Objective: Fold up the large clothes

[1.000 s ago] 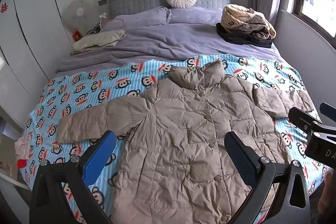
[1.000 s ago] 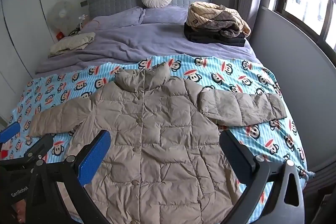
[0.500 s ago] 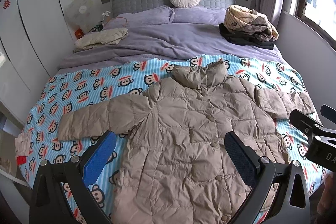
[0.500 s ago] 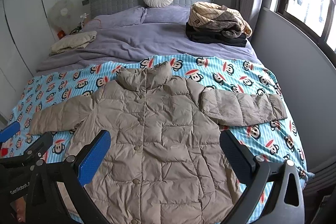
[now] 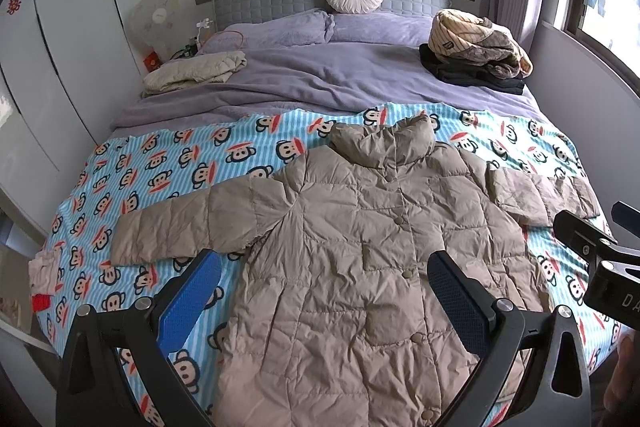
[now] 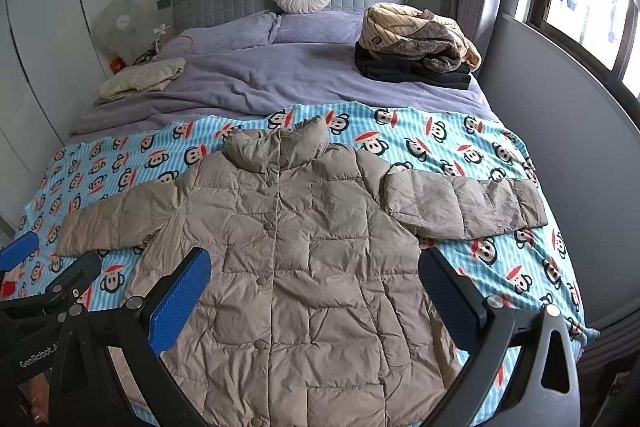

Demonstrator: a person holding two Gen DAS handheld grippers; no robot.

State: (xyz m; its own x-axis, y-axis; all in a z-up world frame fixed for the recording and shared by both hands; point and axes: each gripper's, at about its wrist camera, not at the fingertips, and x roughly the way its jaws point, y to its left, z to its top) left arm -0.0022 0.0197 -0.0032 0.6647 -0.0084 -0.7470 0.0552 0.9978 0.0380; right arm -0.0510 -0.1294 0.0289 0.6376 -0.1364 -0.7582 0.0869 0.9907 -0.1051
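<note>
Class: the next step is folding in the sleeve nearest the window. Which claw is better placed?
Probably the right claw: open, it hangs on the side of that sleeve; the left claw sits farther away.

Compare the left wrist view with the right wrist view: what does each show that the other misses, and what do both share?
Only the left wrist view shows the small pink and red cloth at the bed's left edge. Only the right wrist view shows the "GenRobot" lettering on the left gripper. Both show the beige quilted puffer jacket spread flat, buttoned, on the blue monkey-print blanket, and open blue-padded fingers.
</note>
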